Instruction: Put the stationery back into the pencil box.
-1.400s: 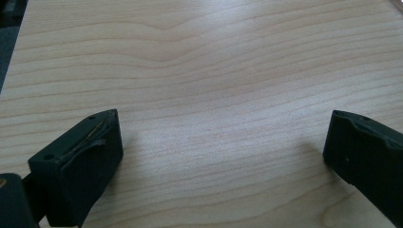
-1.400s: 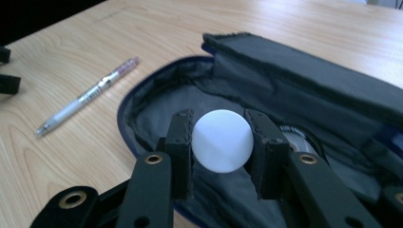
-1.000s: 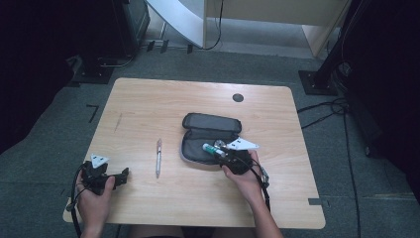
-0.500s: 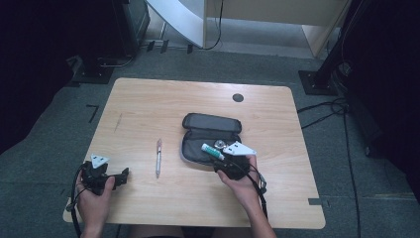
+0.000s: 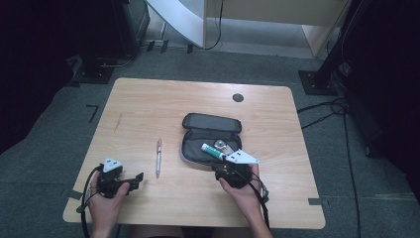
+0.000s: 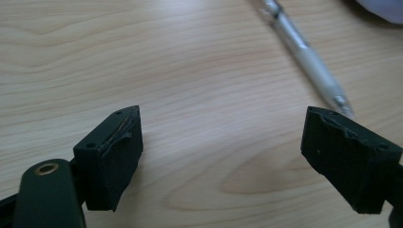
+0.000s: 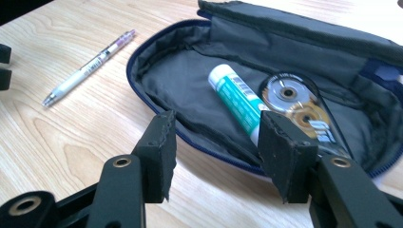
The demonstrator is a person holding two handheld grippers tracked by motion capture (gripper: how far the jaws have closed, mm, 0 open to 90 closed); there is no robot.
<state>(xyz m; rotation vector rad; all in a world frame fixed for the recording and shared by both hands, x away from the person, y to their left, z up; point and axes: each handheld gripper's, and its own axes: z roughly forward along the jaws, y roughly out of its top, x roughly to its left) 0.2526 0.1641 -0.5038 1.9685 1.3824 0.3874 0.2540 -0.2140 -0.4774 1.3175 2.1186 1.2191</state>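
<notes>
Pen [image 6: 304,54] lies just beyond the open left gripper [image 6: 223,156].

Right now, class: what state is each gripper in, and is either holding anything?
Left gripper: open, holding nothing; its jaws have just been closing over bare wooden table.
Right gripper: open, holding nothing, before the open black fabric pencil case.

The light wooden table [image 5: 148,104] has 1 small round black cap [image 5: 237,97] set into it near its far edge, and stands on grey carpet [image 5: 59,129]. On the floor beyond its far corners lie 2 black stand bases, 1 at the left [image 5: 94,74] and 1 at the right [image 5: 317,82], with black cables [image 5: 327,111] running beside the right one. A slanted white panel [image 5: 178,20] and a pale wooden cabinet [image 5: 277,12] stand farther back.
</notes>
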